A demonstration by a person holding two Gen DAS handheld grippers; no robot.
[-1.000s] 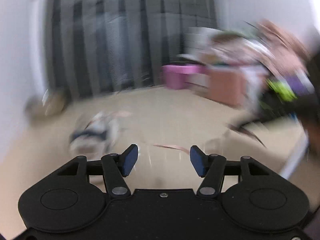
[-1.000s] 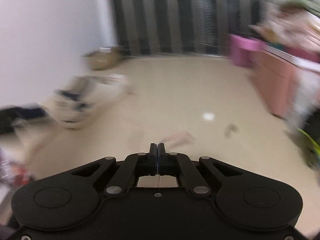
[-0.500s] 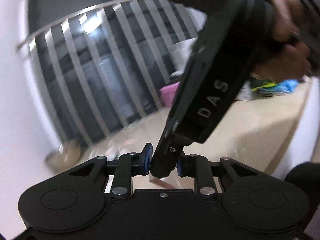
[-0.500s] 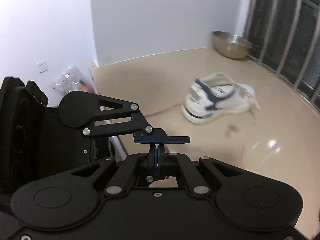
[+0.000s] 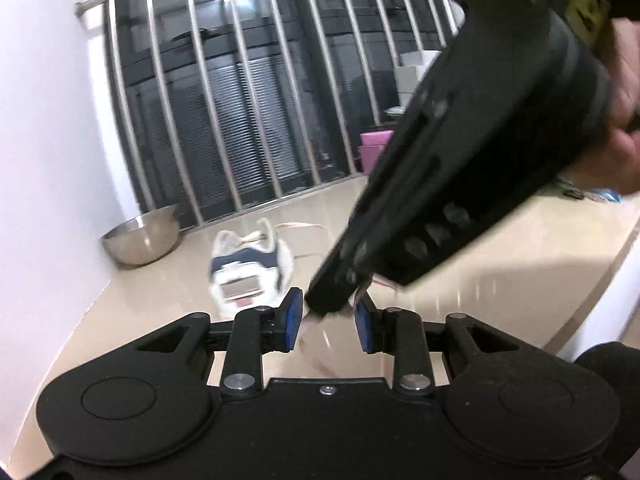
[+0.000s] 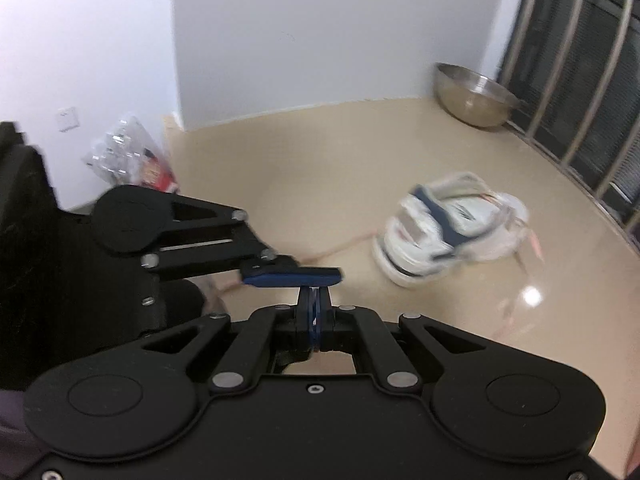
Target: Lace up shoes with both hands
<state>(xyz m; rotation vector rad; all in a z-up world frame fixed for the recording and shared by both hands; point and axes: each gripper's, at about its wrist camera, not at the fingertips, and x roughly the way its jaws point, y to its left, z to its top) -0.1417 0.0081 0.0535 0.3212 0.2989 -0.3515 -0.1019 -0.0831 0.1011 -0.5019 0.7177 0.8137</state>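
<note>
A white and navy shoe lies on the beige floor, with a pink lace trailing from it toward me. My right gripper is shut, and a pinkish strand of the lace hangs from its tip. That tip reaches down from the upper right into the gap of my left gripper. The left pads stand apart on either side of it, and the left one touches it. From the right wrist, a left finger lies across just beyond my right fingertips.
A steel bowl sits by the wall corner next to the metal railing. A crinkled plastic bag lies by the left wall. Pink boxes stand far back. A person's hand grips the right gripper.
The right gripper has swung across and its tip now sits between the left pads. The left jaws have narrowed around it. Both views now face the shoe and the railing corner.
</note>
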